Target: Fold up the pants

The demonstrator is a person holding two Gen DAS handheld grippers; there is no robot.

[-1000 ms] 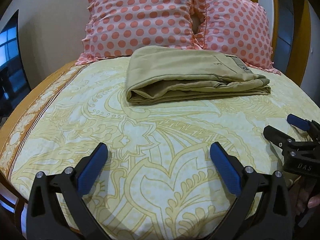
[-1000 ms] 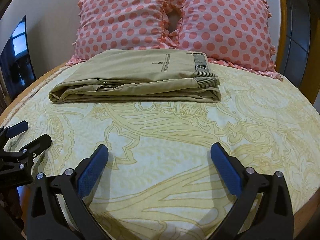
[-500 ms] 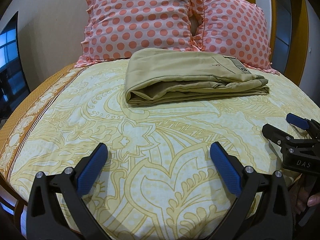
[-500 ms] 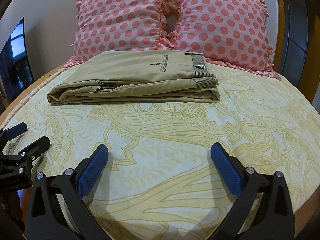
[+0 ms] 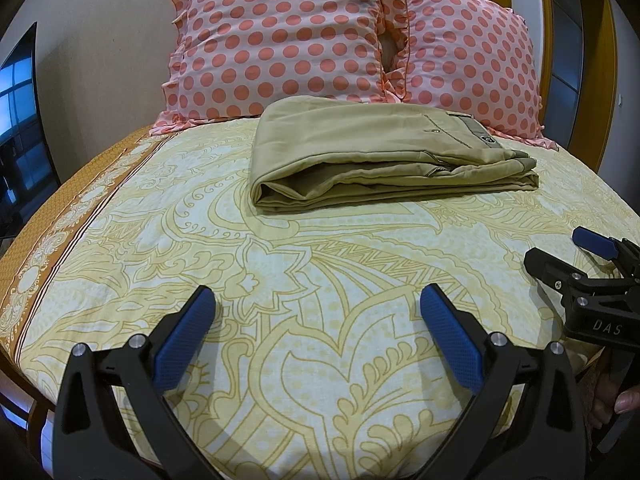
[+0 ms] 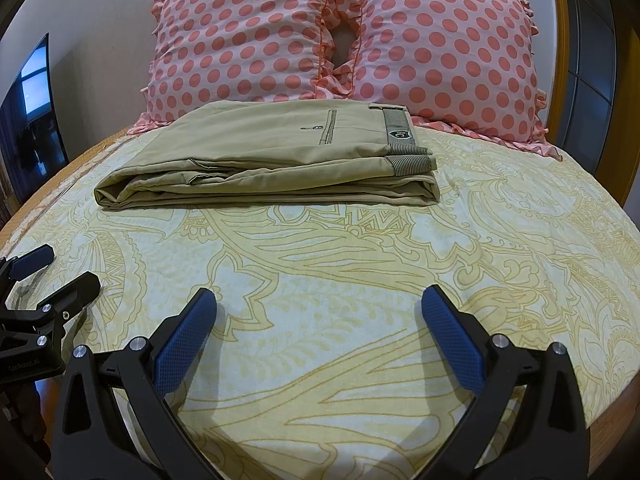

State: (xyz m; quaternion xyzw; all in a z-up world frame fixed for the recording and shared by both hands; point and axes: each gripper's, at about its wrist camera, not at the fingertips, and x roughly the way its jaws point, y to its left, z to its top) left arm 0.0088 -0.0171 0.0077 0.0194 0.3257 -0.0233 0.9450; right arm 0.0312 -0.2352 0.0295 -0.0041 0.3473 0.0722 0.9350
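Observation:
The khaki pants lie folded in a flat stack on the bed, just in front of the pillows; they also show in the right wrist view, with the striped waistband at the right end. My left gripper is open and empty, low over the sheet, well short of the pants. My right gripper is open and empty too, equally far back. Each gripper shows at the edge of the other's view: the right one and the left one.
Two pink polka-dot pillows lean against the wall behind the pants. The yellow patterned bedsheet covers the bed. A dark screen stands at the left. A wooden frame is at the right.
Both grippers have shifted slightly, so the pants and pillows sit a little lower in view. The pants have not moved. Both grippers stay open.

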